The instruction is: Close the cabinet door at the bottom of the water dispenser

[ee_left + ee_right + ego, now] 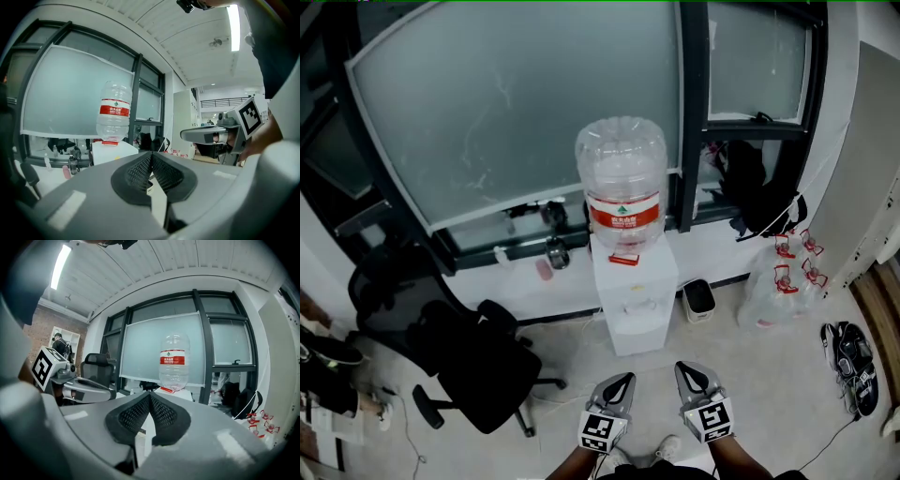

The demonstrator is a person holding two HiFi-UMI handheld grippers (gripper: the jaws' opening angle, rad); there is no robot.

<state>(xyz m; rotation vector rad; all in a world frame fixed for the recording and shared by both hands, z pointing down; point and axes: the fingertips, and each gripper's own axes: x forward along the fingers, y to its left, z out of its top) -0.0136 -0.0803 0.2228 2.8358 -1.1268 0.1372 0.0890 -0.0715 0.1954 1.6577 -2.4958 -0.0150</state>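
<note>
A white water dispenser stands against the window wall, and a clear bottle with a red label sits on top of it. Its lower front looks flush; I cannot make out the cabinet door from here. Both grippers hover side by side in front of the dispenser, apart from it. My left gripper is shut and empty, its pads meeting at the tip. My right gripper is also shut with nothing in it. The bottle shows beyond both jaws.
A black office chair stands left of the dispenser. A small bin and a clear plastic bag sit to its right. Shoes lie at the far right. A black bag hangs at the window.
</note>
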